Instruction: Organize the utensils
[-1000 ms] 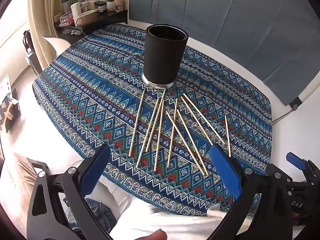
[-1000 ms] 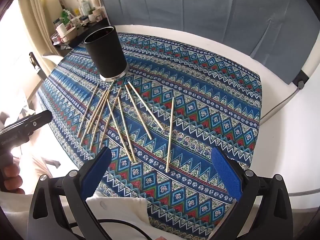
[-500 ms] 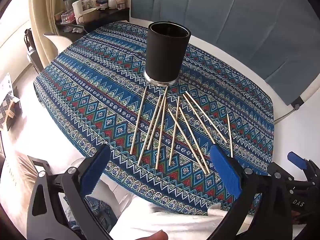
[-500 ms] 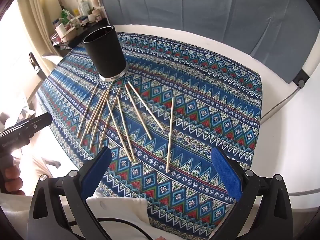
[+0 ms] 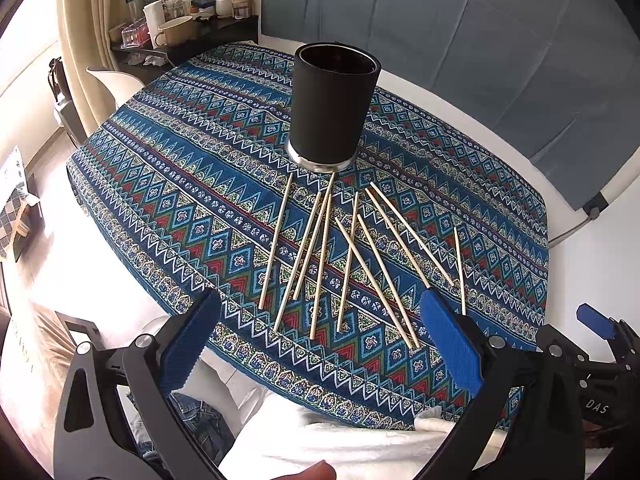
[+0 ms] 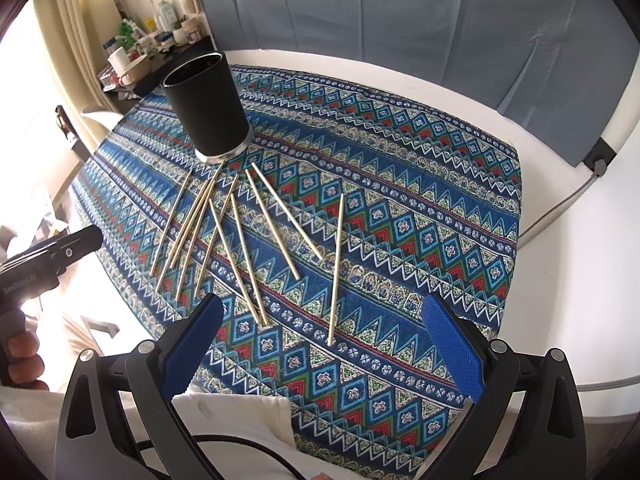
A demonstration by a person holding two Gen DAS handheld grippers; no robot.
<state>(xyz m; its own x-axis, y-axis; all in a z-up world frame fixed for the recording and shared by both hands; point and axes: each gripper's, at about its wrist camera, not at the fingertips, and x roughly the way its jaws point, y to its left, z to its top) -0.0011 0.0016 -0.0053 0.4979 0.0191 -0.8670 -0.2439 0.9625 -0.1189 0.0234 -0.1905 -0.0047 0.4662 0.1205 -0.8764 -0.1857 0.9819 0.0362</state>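
Chopsticks (image 5: 352, 268): ten pale, thin wooden sticks, lying flat and loose on the patterned cloth (image 5: 192, 208). They fan out from the foot of the holder toward the lower frame. Several cross or touch one another in the middle of the left wrist view. One chopstick (image 6: 335, 268) lies apart, right of the rest, in the centre of the right wrist view.

Holder (image 5: 334, 104): black cylindrical cup with a silver base ring, upright, nothing seen inside. It stands in the upper centre of the left wrist view and upper left of the right wrist view (image 6: 208, 106). The far tips of two sticks reach its base.

Counter (image 6: 560, 264): white, round-edged, bare at right. A grey cable (image 6: 560, 204) runs along it at the right edge. A cluttered dark shelf (image 5: 184, 36) sits upper left. Nothing lies over the sticks.

Left gripper (image 5: 320, 344): blue-padded fingers (image 5: 450, 344) spread wide, holding nothing. The near ends of the fan lie between and just beyond them.

Right gripper (image 6: 320, 344): fingers (image 6: 192, 344) spread wide, holding nothing. The lone stick's near end lies between them.
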